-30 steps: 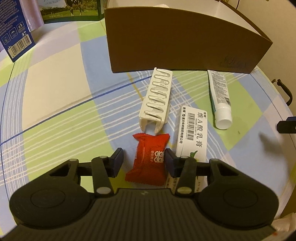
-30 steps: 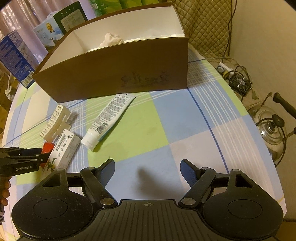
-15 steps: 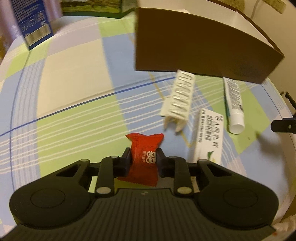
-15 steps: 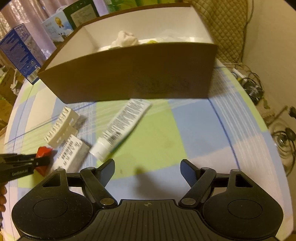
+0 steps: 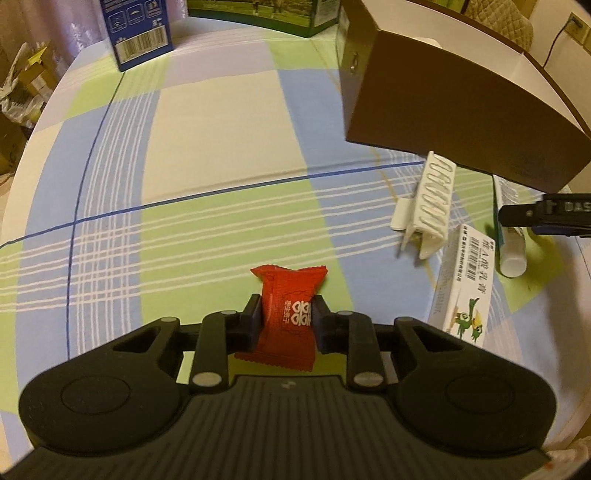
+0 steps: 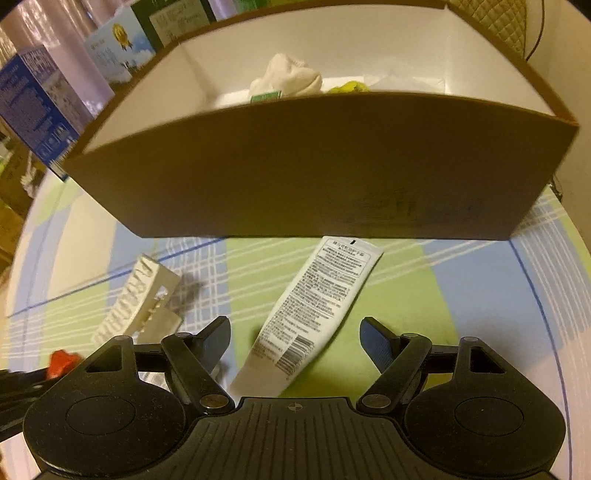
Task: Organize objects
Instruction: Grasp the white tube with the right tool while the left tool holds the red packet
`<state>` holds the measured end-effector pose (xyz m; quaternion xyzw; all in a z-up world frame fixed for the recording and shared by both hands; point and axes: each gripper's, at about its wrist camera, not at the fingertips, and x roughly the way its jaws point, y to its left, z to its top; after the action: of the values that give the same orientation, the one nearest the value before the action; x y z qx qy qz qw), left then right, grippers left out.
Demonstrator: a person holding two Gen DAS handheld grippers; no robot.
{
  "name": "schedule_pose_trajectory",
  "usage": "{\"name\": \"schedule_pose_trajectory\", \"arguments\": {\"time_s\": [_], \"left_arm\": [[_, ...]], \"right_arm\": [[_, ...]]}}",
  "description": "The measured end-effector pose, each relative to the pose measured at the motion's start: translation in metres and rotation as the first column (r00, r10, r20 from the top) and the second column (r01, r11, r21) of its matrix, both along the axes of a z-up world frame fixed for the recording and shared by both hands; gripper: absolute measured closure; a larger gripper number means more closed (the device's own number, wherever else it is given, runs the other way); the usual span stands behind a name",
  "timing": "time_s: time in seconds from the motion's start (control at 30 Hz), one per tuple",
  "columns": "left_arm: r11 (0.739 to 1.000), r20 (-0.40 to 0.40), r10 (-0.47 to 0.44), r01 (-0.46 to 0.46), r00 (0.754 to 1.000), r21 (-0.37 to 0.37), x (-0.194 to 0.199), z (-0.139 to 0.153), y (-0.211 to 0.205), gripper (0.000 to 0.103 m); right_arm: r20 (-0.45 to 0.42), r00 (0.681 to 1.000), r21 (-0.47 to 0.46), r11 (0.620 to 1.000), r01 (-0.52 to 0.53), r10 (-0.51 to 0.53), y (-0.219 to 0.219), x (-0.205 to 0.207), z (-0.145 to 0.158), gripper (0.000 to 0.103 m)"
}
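Observation:
My left gripper (image 5: 286, 315) is shut on a red candy packet (image 5: 287, 314), held just above the checked tablecloth. To its right lie a white hair claw clip (image 5: 428, 203), a white ointment box (image 5: 463, 280) and a white tube (image 5: 511, 240). In the right wrist view my right gripper (image 6: 295, 341) stands open over the tube (image 6: 314, 310), whose cap end lies between the fingers. The clip (image 6: 136, 299) lies to its left, and the red packet (image 6: 62, 360) shows at the far left edge. The brown cardboard box (image 6: 314, 170) stands just beyond, holding a white cloth (image 6: 288, 77).
A blue carton (image 5: 138, 31) and a green carton (image 5: 266, 14) stand at the far edge of the table. Cartons (image 6: 33, 107) also line the box's left side. The right gripper's finger (image 5: 543, 218) enters the left wrist view at the right edge.
My left gripper closed on the red packet and carried it left, away from the clip and the ointment box. My right gripper moved forward and down over the tube, nearer the brown box.

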<state>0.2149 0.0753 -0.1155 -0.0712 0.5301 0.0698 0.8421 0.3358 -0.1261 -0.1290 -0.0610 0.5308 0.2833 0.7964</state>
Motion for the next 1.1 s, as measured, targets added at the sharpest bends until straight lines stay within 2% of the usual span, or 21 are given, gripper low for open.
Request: {"name": "schedule_pose_trajectory", "arguments": {"time_s": [0.23,0.33,0.5,0.67,0.9,1.1], "left_arm": [[1.0,-0.005,0.004,-0.004,1.0,-0.002,-0.002,0.0,0.004,0.08],[1.0,-0.004,-0.001,0.001,1.0,-0.002,-0.002,0.0,0.004,0.08],[1.0,-0.001,-0.016,0.016,1.0,-0.005,-0.003,0.0,-0.001,0.08],[0.999,0.003,-0.032,0.032,0.999,-0.009,-0.007,0.001,-0.007,0.08],[0.999,0.001,-0.048,0.048,0.999,-0.021,-0.015,-0.002,-0.018,0.08],[0.997,-0.008,-0.074,0.074,0.997,-0.022,-0.016,-0.006,-0.029,0.08]], "right_arm": [[0.064,0.997,-0.072,0.997,-0.035,0.039,0.013,-0.006,-0.005,0.03],[0.11,0.991,-0.118,0.991,-0.069,0.082,0.013,-0.011,-0.006,0.047],[0.111,0.988,-0.111,0.989,-0.099,0.111,-0.001,-0.016,-0.007,0.055],[0.101,0.978,-0.11,0.979,-0.169,0.18,-0.035,-0.031,-0.007,0.065],[0.072,0.977,-0.124,0.974,-0.192,0.202,-0.094,-0.059,-0.003,0.067],[0.059,0.987,-0.063,0.987,-0.146,0.15,-0.123,-0.071,0.005,0.064]]}}
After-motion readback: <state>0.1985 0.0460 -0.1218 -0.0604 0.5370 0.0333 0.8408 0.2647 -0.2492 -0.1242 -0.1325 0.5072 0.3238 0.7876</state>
